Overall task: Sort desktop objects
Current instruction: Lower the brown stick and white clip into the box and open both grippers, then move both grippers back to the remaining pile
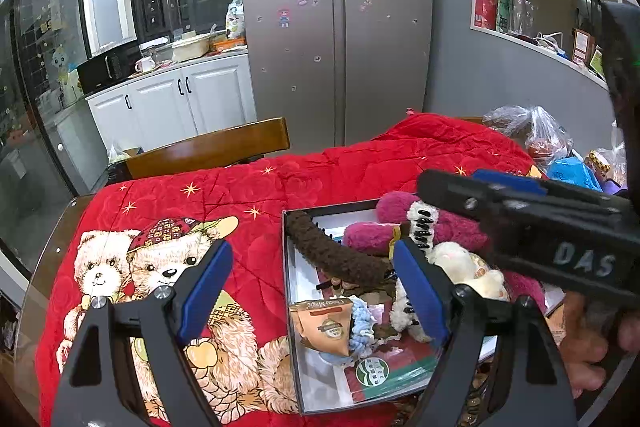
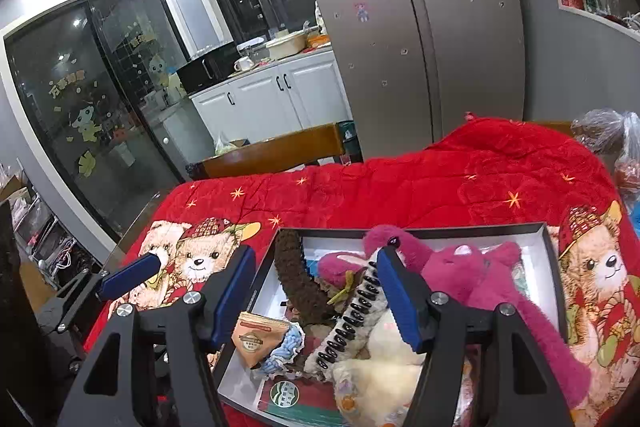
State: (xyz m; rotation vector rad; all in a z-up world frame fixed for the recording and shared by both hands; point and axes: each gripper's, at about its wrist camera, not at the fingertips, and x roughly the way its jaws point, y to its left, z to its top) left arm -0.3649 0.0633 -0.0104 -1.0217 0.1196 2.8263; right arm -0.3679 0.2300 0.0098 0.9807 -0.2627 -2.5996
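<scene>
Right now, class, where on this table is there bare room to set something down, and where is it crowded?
Free: the red blanket between the wooden chair back and the box, and left of the box over the bear print. Crowded: inside the box, and the far right corner with plastic bags.

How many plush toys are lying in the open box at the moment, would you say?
2, as far as shows: a pink plush bear along the box's far right side, and a cream plush toy nearer the cameras, beside it. Others may be hidden underneath.
</scene>
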